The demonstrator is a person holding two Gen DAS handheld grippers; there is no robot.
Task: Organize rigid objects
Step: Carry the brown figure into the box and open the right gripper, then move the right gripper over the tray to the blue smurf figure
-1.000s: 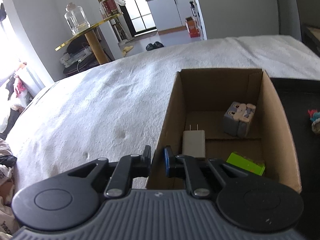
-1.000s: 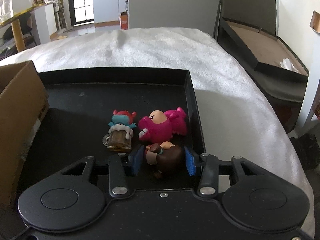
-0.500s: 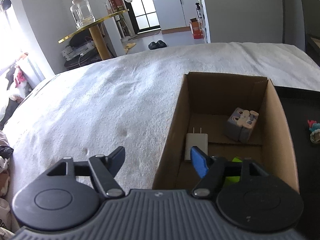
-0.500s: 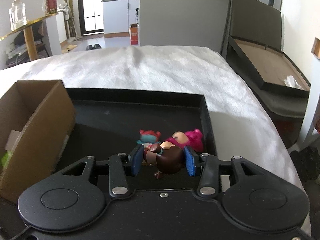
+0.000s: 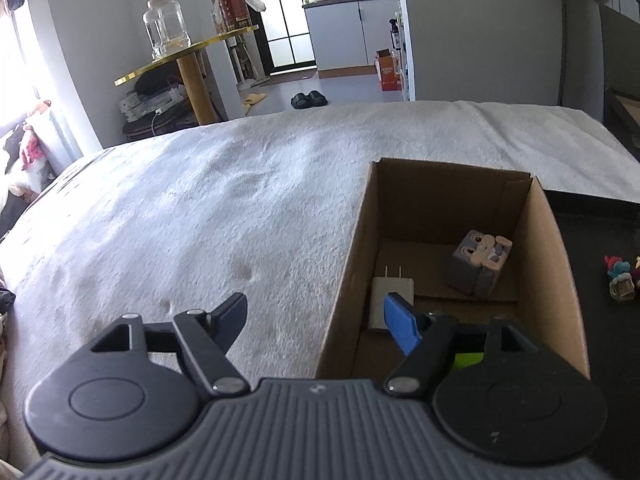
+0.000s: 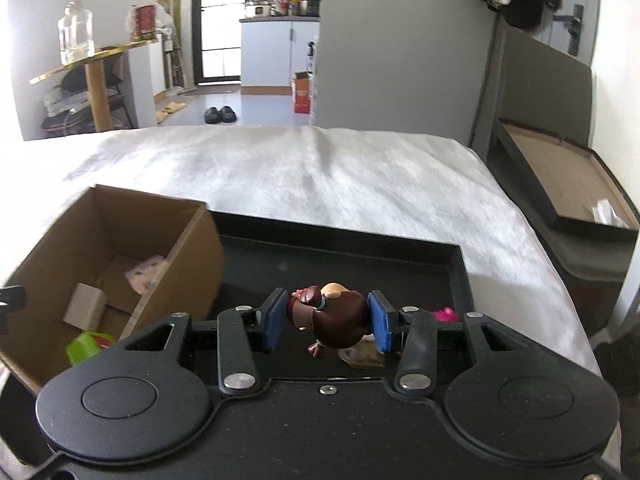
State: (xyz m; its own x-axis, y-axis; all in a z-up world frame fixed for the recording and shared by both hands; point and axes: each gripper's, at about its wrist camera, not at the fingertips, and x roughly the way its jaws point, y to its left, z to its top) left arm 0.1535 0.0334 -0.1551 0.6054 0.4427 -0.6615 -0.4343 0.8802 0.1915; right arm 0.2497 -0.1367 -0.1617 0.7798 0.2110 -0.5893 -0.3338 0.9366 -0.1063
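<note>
Right gripper (image 6: 327, 322) clamped on brown-haired figurine (image 6: 338, 320) — held above black tray (image 6: 400, 252), just right of cardboard box (image 6: 192, 264).

Left gripper (image 5: 316, 320) stood wide, jaws having just opened, nothing between them — straddling the box's near-left wall; white charger (image 5: 390, 300) lay inside.

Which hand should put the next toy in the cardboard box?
The right. Its gripper already holds the brown-haired toy figure beside the cardboard box. The left gripper, just opened, is empty.

No legible text anywhere.
</note>
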